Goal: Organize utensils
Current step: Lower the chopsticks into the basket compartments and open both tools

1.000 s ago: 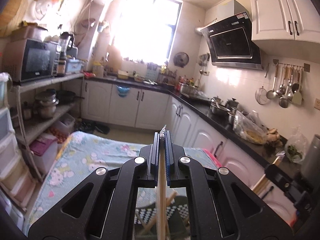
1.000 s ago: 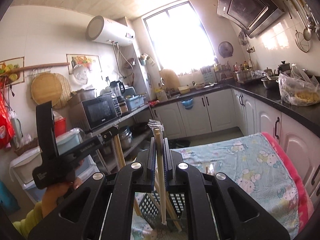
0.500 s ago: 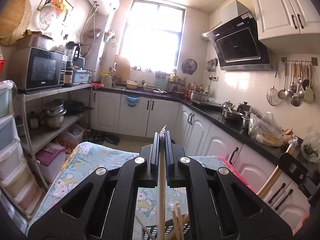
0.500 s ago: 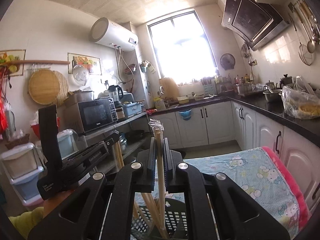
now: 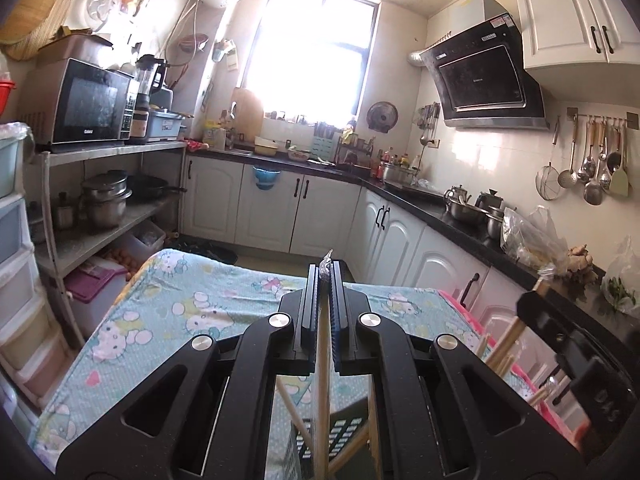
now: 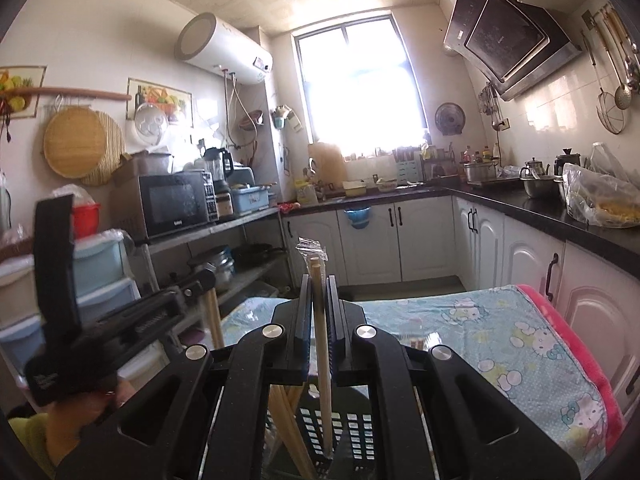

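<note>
My left gripper (image 5: 325,270) is shut on a wrapped pair of wooden chopsticks (image 5: 321,392) that hangs down into a black slotted utensil basket (image 5: 340,440). My right gripper (image 6: 319,280) is shut on another wrapped pair of chopsticks (image 6: 323,364), its lower end inside the same basket (image 6: 352,432). Several loose chopsticks (image 6: 286,424) lean in the basket. The right gripper shows at the right of the left wrist view (image 5: 576,348); the left gripper shows at the left of the right wrist view (image 6: 120,320).
The basket stands on a table with a blue cartoon-print cloth (image 5: 192,312) with a pink edge (image 6: 576,344). A shelf rack with a microwave (image 5: 86,106) and pots is at the left. White cabinets and a black counter (image 5: 460,224) run along the right.
Both grippers have come lower over the basket with their chopsticks. The views have tilted down a little, so more of the table and basket shows.
</note>
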Demonstrator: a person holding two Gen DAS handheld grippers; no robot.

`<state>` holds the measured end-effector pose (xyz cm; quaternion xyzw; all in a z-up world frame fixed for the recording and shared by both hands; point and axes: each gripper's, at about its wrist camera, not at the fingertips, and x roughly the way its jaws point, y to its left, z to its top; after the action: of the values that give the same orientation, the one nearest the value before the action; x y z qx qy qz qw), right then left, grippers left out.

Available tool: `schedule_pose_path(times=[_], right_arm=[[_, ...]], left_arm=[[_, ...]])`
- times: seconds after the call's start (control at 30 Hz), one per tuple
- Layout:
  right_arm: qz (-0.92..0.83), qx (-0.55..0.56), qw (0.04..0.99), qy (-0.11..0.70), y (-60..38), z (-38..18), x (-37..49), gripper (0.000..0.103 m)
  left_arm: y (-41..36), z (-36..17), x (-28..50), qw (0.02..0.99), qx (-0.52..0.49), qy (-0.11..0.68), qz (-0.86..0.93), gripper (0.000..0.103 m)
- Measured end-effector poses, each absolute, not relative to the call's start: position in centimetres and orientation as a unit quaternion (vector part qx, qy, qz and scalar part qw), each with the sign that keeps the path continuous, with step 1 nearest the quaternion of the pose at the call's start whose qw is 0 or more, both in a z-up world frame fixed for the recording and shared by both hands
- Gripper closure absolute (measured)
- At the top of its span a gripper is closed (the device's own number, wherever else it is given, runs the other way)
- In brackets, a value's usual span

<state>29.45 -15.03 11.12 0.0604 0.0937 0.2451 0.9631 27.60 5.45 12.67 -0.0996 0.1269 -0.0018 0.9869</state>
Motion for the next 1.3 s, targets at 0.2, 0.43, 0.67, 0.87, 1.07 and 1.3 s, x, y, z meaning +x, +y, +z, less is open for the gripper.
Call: schedule_pose_path(times=[0.2, 0.43, 0.67, 0.87, 1.07, 1.3], right_arm=[[0.242, 0.052, 0.963, 0.105, -14.8, 9.4, 29.1, 0.096], [0.238, 0.061, 0.961, 0.125, -15.5, 8.1, 28.3, 0.096], [0.239, 0.076, 0.957, 0.145, -16.5, 7.5, 27.5, 0.096], [0.240, 0.085, 0.954, 0.160, -17.2, 6.9, 26.7, 0.083], [0.240, 0.083, 0.953, 0.167, -17.5, 6.6, 25.9, 0.074], [0.238, 0.082, 0.951, 0.177, -18.2, 6.1, 24.9, 0.068]], left_arm=[[5.1, 11.5, 26.5, 0.987, -0.094, 0.134, -0.007, 0.100], [5.0, 10.4, 25.5, 0.984, -0.100, 0.144, -0.010, 0.100], [5.1, 9.8, 24.4, 0.982, -0.102, 0.158, -0.013, 0.100], [5.5, 9.2, 23.5, 0.978, -0.111, 0.174, -0.017, 0.086], [6.0, 8.7, 22.6, 0.973, -0.123, 0.193, -0.022, 0.075], [6.2, 7.8, 21.3, 0.969, -0.123, 0.212, -0.029, 0.057]])
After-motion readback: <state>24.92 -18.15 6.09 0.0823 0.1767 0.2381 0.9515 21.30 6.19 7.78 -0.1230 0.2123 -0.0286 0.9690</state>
